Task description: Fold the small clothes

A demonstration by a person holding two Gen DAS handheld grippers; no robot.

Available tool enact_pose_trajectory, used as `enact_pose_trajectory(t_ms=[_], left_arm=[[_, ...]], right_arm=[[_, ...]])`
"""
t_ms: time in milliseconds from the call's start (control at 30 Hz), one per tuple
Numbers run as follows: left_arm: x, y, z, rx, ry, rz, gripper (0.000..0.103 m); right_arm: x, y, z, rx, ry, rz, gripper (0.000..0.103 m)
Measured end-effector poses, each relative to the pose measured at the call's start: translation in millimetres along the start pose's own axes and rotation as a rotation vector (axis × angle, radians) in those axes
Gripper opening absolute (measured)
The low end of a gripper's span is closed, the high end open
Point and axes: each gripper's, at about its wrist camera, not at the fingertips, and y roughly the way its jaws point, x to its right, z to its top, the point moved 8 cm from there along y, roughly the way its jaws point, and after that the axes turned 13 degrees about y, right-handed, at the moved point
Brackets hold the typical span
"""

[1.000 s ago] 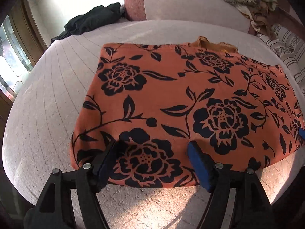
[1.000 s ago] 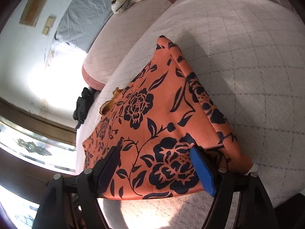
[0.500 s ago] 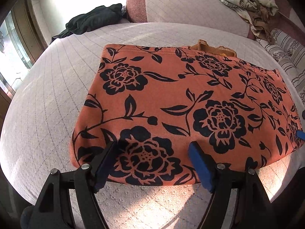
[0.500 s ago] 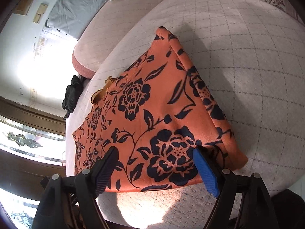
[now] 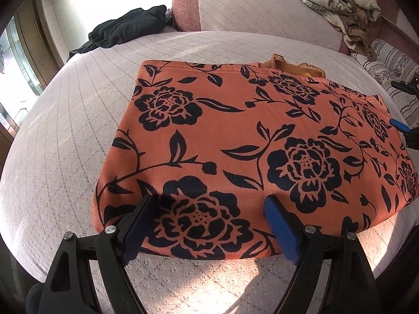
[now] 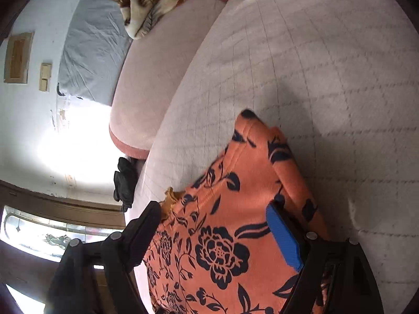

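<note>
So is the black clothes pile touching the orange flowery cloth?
Apart. The left wrist view shows a strip of bare bed cover between the black clothes and the orange cloth.

An orange garment with black flowers (image 5: 235, 141) lies folded flat on the quilted bed (image 5: 65, 130), its near fold along the bed's front edge. The left hand-held gripper (image 5: 209, 222) hangs over that fold, its jaws having just been opening, pads spread wide above the cloth. A black garment (image 5: 125, 28) lies at the bed's far left corner.

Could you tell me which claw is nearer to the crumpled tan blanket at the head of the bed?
Right. The right claw sits over the orange floral garment's far corner, toward the blanket. The left claw straddles the garment's near edge, farthest from it.
</note>
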Motion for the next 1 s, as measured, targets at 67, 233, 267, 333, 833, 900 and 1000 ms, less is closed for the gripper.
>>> enact_pose_trajectory(t_ms=[67, 233, 267, 333, 833, 900, 1000], left_arm=[[0, 1, 0, 0.003, -0.001, 0.009, 0.088], [-1, 1, 0, 0.004, -0.009, 0.006, 0.089], [-1, 0, -1, 0.002, -0.015, 0.007, 0.089], [-3, -3, -1, 0.000, -0.036, 0.007, 0.088], [-9, -40, -4, 0.039, -0.091, 0.022, 0.088], [-9, -39, -2, 0.041, -0.095, 0.022, 0.088], [-7, -35, 2, 0.035, -0.093, 0.021, 0.088]], right_arm=[[3, -12, -1, 0.034, -0.035, -0.059, 0.085], [18, -68, -47, 0.100, -0.038, -0.036, 0.085], [19, -81, -61, 0.106, -0.037, -0.005, 0.085], [28, -99, -92, 0.103, -0.026, 0.016, 0.085], [67, -76, -109, 0.124, 0.146, 0.069, 0.077], [65, -76, -107, 0.137, 0.128, 0.064, 0.077], [79, -74, -109, 0.133, 0.146, 0.018, 0.077]])
